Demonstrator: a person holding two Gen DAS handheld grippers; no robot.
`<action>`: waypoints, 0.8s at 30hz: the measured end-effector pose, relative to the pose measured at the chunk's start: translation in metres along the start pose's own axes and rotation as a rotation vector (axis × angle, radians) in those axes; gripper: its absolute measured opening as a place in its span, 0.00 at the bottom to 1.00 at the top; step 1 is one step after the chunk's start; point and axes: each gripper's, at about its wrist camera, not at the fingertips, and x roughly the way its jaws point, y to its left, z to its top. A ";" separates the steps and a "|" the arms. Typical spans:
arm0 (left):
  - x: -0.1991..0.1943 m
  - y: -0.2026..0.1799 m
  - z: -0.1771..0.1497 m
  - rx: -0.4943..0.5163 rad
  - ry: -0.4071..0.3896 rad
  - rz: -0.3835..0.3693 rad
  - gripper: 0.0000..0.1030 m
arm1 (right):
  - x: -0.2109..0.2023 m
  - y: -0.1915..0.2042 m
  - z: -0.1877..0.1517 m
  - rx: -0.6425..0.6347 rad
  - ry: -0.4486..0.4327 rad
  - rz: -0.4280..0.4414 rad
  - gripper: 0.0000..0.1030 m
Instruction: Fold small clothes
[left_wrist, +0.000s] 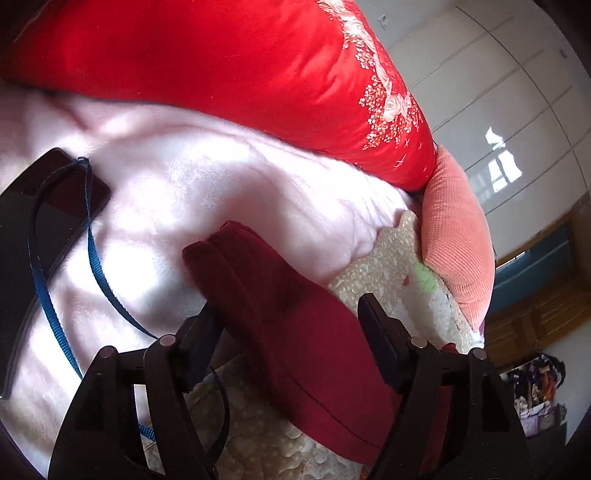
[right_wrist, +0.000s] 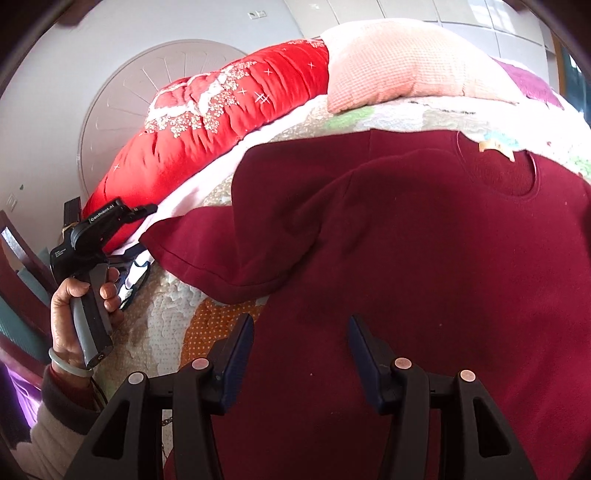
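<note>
So far my left gripper (left_wrist: 291, 314) stands with its jaws wide apart, the dark red fleece sleeve (left_wrist: 280, 295) lying loose between them, unpinched. My right gripper (right_wrist: 301, 332) hangs with its jaws parted over the body of the dark red fleece sweatshirt (right_wrist: 424, 258), holding nothing.

The sweatshirt lies spread on the patchwork quilted bedspread (right_wrist: 166, 325), collar and tan neck label (right_wrist: 496, 147) toward the salmon waffle-knit pillow (right_wrist: 399, 66). Its sleeve is turned partway in over the chest, so I judge the first fold begun at best.

Left to do, as I read it: the other side, then doubling the body. A bright red embroidered quilt (left_wrist: 221, 66) lies beyond, on a pale pink plush blanket (left_wrist: 184, 177).
</note>
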 end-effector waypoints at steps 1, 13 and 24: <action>0.003 0.002 -0.001 -0.004 0.012 0.015 0.70 | 0.001 0.001 0.000 -0.005 0.001 -0.002 0.49; -0.035 -0.051 0.003 0.162 -0.046 -0.130 0.04 | -0.017 -0.006 0.002 0.005 -0.045 -0.027 0.49; -0.154 -0.226 -0.002 0.545 -0.249 -0.313 0.04 | -0.074 -0.054 -0.004 0.123 -0.164 -0.078 0.49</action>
